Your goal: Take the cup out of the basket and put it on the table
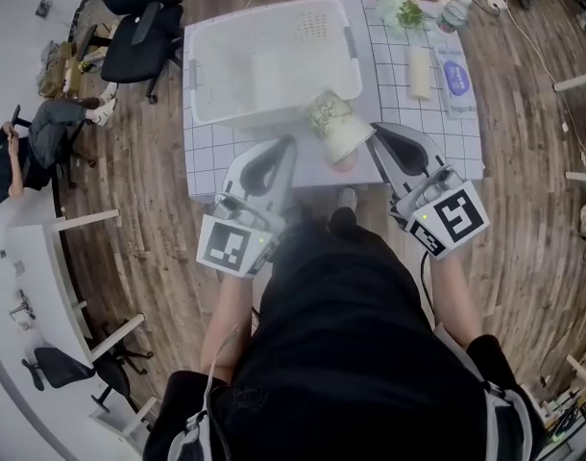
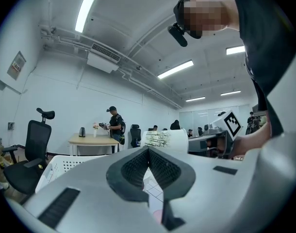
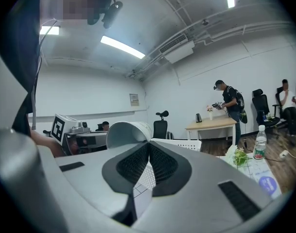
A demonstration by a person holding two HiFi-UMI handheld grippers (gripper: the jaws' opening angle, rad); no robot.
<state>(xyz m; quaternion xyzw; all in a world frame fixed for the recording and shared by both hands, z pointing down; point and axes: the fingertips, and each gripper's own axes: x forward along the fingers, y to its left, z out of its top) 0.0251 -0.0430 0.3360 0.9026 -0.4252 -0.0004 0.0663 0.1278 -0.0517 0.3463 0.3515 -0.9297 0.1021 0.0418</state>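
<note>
A white paper cup [image 1: 336, 123] with a green pattern hangs tilted over the table's near part, just in front of the white basket [image 1: 191, 83]. My right gripper [image 1: 374, 131] is shut on the cup's rim; in the right gripper view the cup's open mouth [image 3: 124, 131] sits right at the gripper's tips [image 3: 149, 143]. My left gripper [image 1: 291, 142] is a little to the left of the cup, jaws together with nothing between them. In the left gripper view the cup [image 2: 163, 139] shows just beyond the closed tips [image 2: 148, 148].
The table [image 1: 202, 166] wears a white grid cloth. A small pink thing [image 1: 346, 161] lies under the cup. At the back right are a plant [image 1: 401, 10], a bottle [image 1: 453, 12], a cream roll [image 1: 420, 72] and a blue packet [image 1: 454, 80]. Office chairs [image 1: 139, 36] stand at the left.
</note>
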